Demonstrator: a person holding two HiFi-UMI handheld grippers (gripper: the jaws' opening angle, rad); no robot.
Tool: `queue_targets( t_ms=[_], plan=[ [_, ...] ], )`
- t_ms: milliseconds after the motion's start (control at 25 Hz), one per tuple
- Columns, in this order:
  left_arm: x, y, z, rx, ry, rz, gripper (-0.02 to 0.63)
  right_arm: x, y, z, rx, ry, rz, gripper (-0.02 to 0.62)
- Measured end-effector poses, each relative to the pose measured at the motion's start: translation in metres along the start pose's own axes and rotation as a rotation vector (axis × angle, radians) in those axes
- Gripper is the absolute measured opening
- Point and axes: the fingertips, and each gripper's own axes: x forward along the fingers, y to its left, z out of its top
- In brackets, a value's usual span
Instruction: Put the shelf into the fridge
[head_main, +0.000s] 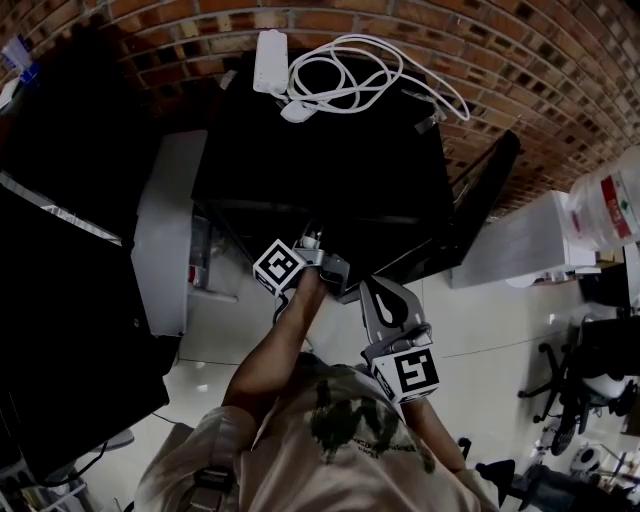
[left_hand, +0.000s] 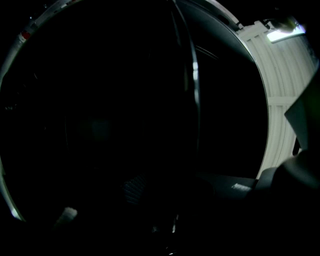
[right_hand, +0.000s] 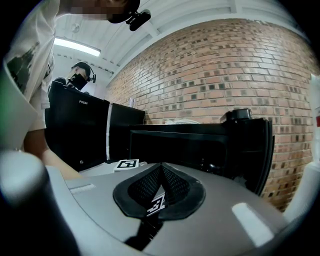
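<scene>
The left hand-held gripper (head_main: 318, 245) reaches into the black fridge (head_main: 330, 160), nearly lost in darkness, its jaws faintly apart, the shelf (left_hand: 194, 85) only a thin glinting edge ahead inside, while the right hand-held gripper (right_hand: 161, 167) hangs outside, closed on nothing.

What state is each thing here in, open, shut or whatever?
Black mini fridge: door open.
White cable: loosely coiled on the fridge top.
Left claw: pointing into the fridge, too dark to tell open or shut.
Right claw: shut, empty, outside the fridge.

Pale tee (head_main: 285, 465) & grey right gripper (head_main: 370, 288)
</scene>
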Motion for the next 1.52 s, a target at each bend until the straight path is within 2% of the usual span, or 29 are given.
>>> queue_targets(
  t_ms=[1160,1520],
  plan=[
    [0.039,0.005,0.014,0.023,0.011,-0.018,0.109,0.018,-0.014,0.009,-0.019,-0.010,-0.040,0.000],
    [0.030,0.010,0.011,0.017,0.020,-0.029,0.175,0.013,-0.012,0.004,-0.020,-0.003,-0.043,0.000]
  ],
)
